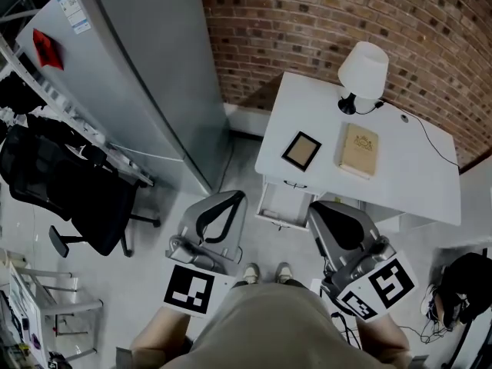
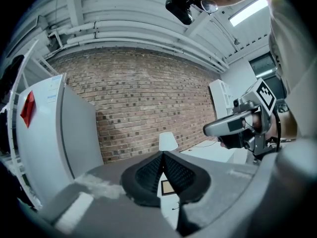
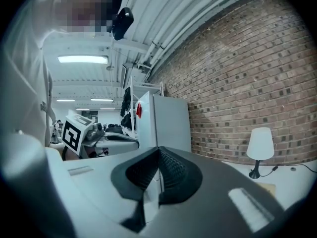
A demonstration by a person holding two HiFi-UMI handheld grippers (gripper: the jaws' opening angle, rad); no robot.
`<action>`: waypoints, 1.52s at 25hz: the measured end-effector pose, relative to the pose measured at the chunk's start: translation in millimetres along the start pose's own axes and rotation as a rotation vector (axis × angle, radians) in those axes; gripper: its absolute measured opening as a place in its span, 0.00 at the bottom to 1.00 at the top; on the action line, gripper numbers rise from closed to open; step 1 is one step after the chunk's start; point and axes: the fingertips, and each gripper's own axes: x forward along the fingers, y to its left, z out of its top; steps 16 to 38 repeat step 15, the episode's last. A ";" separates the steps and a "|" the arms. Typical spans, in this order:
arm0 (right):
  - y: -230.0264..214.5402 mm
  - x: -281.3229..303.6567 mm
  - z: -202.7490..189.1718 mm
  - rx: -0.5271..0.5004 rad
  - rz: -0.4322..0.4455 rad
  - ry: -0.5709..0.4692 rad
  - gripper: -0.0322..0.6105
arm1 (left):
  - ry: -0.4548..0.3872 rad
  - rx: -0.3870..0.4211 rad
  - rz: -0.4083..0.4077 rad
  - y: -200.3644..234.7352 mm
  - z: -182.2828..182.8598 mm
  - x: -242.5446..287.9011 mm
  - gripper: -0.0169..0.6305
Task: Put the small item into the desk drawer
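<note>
Head view: one white surface [image 1: 415, 175] stands against a brick wall [image 1: 307, 21] and carries three things. One picture frame [image 1: 301, 151], small and dark-rimmed, lies flat near the front left corner. One tan book [image 1: 358, 149] lies beside it toward the middle, near the front edge and apart from the frame. One white-shaded lamp [image 1: 364, 71] stands at the back edge, with one thin cable [image 1: 430, 141] trailing from it toward the right edge.

One drawer [image 1: 280, 206] is pulled open under the front edge, below the frame. Its inside looks white, and I cannot tell whether anything lies in it.

There are two tongs, both held low in front of the surface and touching nothing. The left tongs [image 1: 234, 197] point toward the open drawer from its left. In the left gripper view the ribbed pads meet at the tips with nothing between them. The right tongs [image 1: 317, 206] are just right of the drawer. In the right gripper view the jaws are pressed fully together and hold nothing.

One tall grey cabinet [image 1: 131, 75] stands left of the surface, with one black office chair [image 1: 73, 187] farther left. Two shoes [image 1: 251, 271] show on the floor between the tongs.
</note>
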 end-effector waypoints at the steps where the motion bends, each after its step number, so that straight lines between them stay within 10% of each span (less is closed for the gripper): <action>1: 0.3 0.9 -0.2 0.000 0.002 0.001 0.05 | 0.002 0.000 0.002 0.6 -0.6 -0.5 0.03; 38: 1.7 8.3 -2.9 -0.022 -0.009 0.019 0.05 | 0.015 -0.012 -0.006 4.7 -7.1 0.4 0.03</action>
